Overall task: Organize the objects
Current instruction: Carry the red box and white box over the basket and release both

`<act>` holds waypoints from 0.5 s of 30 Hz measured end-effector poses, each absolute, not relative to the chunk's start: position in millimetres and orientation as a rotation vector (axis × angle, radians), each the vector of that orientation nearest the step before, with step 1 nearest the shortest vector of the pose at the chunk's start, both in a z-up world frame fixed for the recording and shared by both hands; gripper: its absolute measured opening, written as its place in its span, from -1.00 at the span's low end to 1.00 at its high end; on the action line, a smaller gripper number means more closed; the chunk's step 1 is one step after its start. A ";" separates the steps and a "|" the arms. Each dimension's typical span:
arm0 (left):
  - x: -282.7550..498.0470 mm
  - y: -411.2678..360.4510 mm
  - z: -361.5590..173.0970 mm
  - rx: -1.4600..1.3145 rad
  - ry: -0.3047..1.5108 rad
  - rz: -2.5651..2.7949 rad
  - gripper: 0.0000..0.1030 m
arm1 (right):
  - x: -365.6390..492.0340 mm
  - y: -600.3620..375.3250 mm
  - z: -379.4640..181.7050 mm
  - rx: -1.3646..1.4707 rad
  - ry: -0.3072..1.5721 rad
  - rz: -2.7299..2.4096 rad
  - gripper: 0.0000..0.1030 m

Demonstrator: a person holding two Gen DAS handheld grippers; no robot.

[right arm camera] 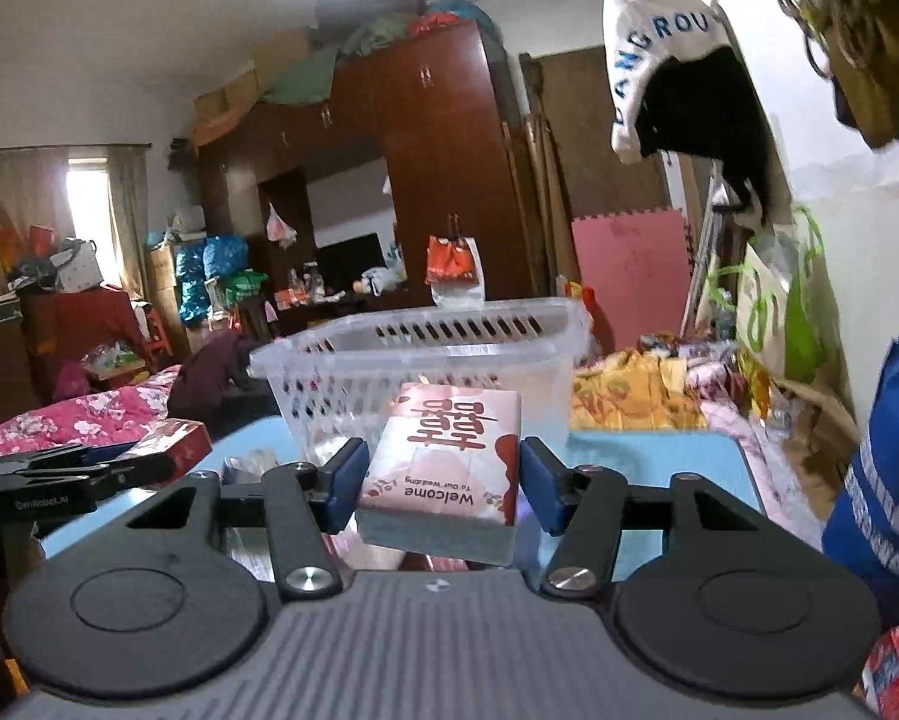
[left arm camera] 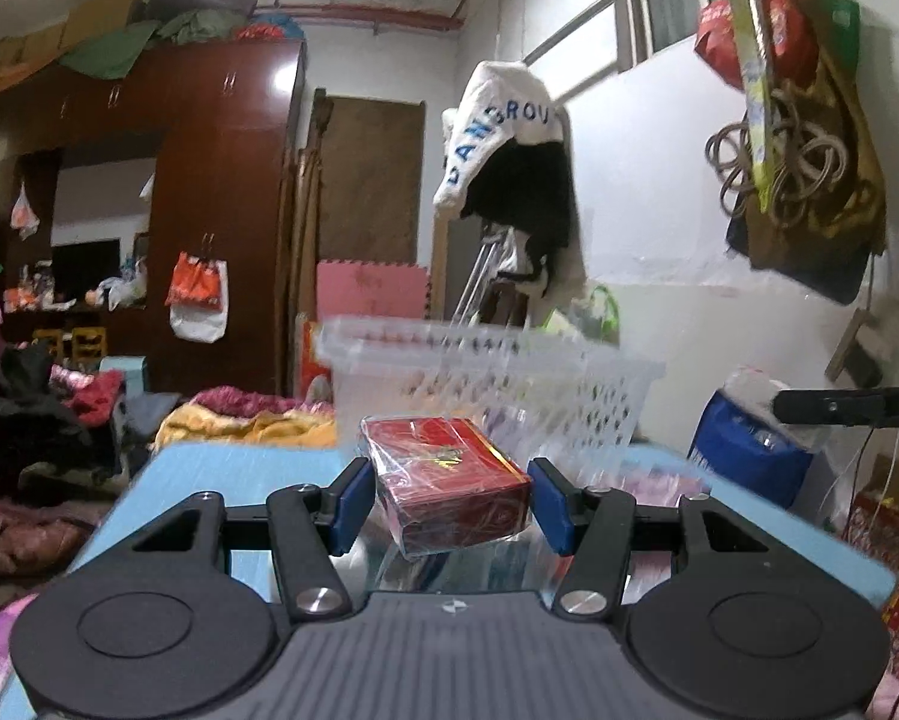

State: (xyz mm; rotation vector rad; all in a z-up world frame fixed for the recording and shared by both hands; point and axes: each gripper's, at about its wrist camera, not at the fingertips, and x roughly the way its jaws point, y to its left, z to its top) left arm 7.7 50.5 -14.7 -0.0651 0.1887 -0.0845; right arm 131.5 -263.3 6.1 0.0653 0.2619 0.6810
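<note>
My left gripper (left arm camera: 449, 498) is shut on a red box wrapped in clear film (left arm camera: 449, 483) and holds it above the light blue table (left arm camera: 239, 468). My right gripper (right arm camera: 440, 483) is shut on a pink and white tissue pack printed "Welcome To Our Wedding" (right arm camera: 449, 462), also held off the table (right arm camera: 647, 450). A clear plastic basket with slotted walls (left arm camera: 497, 372) stands on the table just beyond both held items; it also shows in the right wrist view (right arm camera: 425, 348). The left gripper with its red box (right arm camera: 167, 441) shows at the left of the right wrist view.
Crumpled clear plastic film (left arm camera: 461, 564) lies on the table under the left gripper. A blue bag (right arm camera: 887, 480) stands at the table's right side. Bedding and clothes (right arm camera: 635, 384) lie beyond the table. A wardrobe (left arm camera: 209, 180) fills the back wall.
</note>
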 end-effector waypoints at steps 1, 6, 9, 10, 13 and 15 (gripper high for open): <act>10.0 49.4 -7.8 -0.067 0.176 -0.090 0.16 | 135.4 -257.4 13.6 0.054 0.253 0.688 0.14; 50.7 43.2 37.3 -0.090 0.175 -0.146 0.16 | 170.9 -227.1 44.8 0.000 0.240 0.680 0.11; 89.6 39.1 58.0 -0.116 0.206 -0.161 0.16 | 197.9 -210.4 53.4 -0.017 0.260 0.674 -0.44; 102.8 37.0 61.6 -0.115 0.219 -0.150 0.16 | 209.2 -204.1 54.8 -0.019 0.284 0.667 -0.60; 147.3 37.1 62.5 -0.151 0.297 -0.125 0.16 | 241.1 -191.4 43.6 -0.009 0.381 0.666 -0.61; 168.9 39.9 58.9 -0.171 0.340 -0.107 0.16 | 253.5 -184.1 31.7 -0.027 0.438 0.663 -0.62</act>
